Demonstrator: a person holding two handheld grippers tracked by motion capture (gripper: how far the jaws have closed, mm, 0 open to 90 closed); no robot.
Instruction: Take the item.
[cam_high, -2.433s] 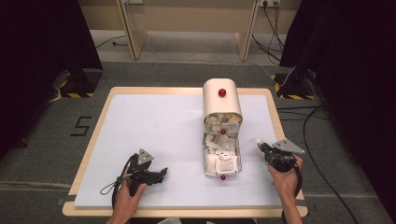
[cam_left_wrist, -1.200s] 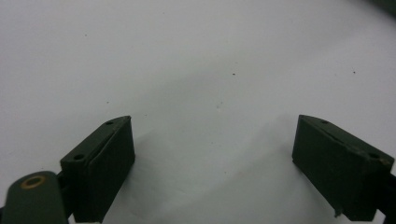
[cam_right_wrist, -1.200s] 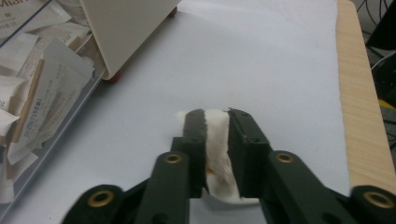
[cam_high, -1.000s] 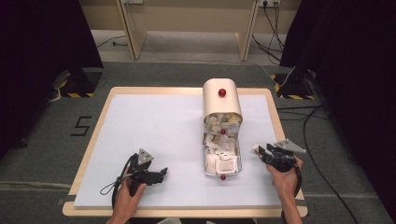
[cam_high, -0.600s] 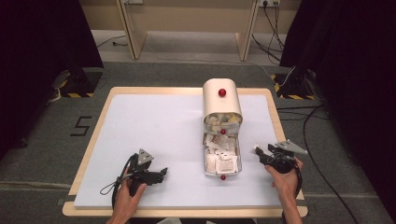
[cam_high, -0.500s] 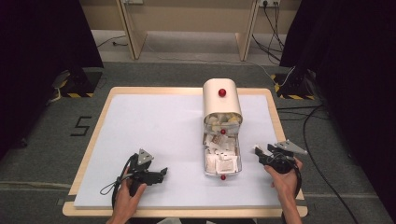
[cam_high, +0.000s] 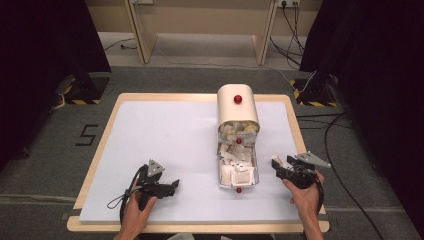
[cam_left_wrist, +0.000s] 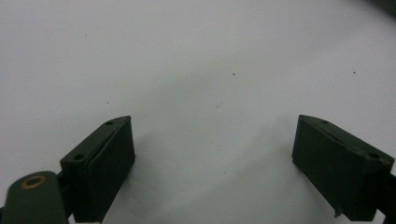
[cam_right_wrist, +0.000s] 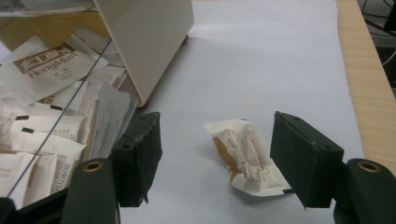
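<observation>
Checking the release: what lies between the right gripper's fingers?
In the right gripper view, a small white-and-brown packet lies on the white table between the right gripper's open fingers.

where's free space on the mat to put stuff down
The white mat is bare left of the dispenser box, beyond the left gripper. Right of the box is crowded: a packet lies between the right gripper's open jaws.

Crinkled paper sachet (cam_right_wrist: 247, 158), matt white table mat (cam_high: 170, 145), wooden rim (cam_right_wrist: 369, 93)
</observation>
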